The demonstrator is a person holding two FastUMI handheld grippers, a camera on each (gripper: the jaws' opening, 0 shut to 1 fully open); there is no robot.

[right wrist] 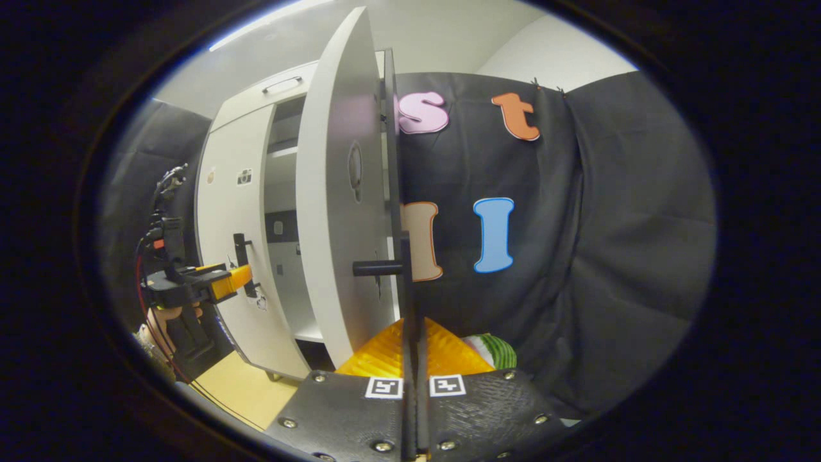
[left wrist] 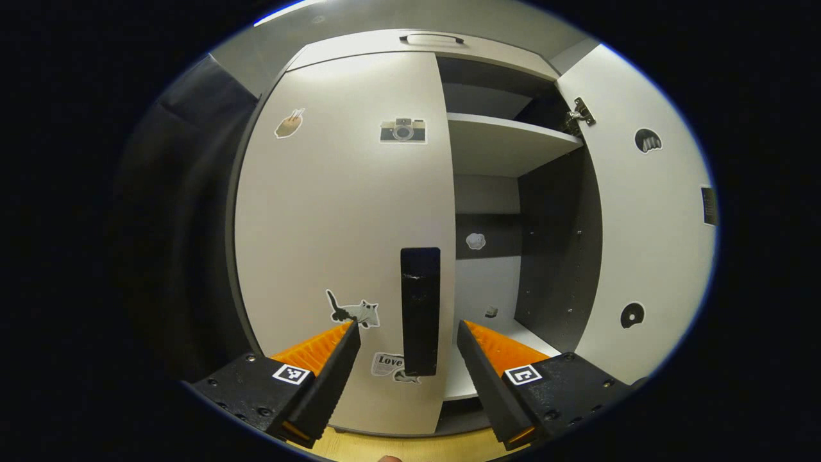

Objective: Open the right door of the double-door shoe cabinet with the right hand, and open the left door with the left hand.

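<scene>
Right door (right wrist: pixel 333 212) of the shoe cabinet (left wrist: pixel 385 48) stands swung wide, seen edge-on in the right gripper view. The right gripper (right wrist: pixel 410 333) has its fingers drawn in flat against the two faces of that door's free edge, pinching the panel below its own black handle (right wrist: pixel 378 267) at about 12 o'clock from the fingertips. My guess: the panel is kept clamped so the door stays parked open and out of the way.

Left door (left wrist: pixel 346 218) is closed. Its black bar handle (left wrist: pixel 420 311) sits near the inner edge, and the left gripper (left wrist: pixel 408 337) hangs spread apart, one finger at 9 o'clock of the bar and one at 3 o'clock, straddling it without touching. That looks like a line-up for closing on the handle and pulling.

From the right gripper view the left gripper (right wrist: pixel 221 280) shows at 9 o'clock, just beside the handle, with a hand (right wrist: pixel 163 321) under it.

Hard to make out:
- How far the bar sits between the fingers; depth is unclear.
- Lower shelves (left wrist: pixel 507 144) are partly dark.
- A striped green object (right wrist: pixel 494 350) behind the right fingers; cannot identify it.
- The cabinet's base is cut off.
</scene>
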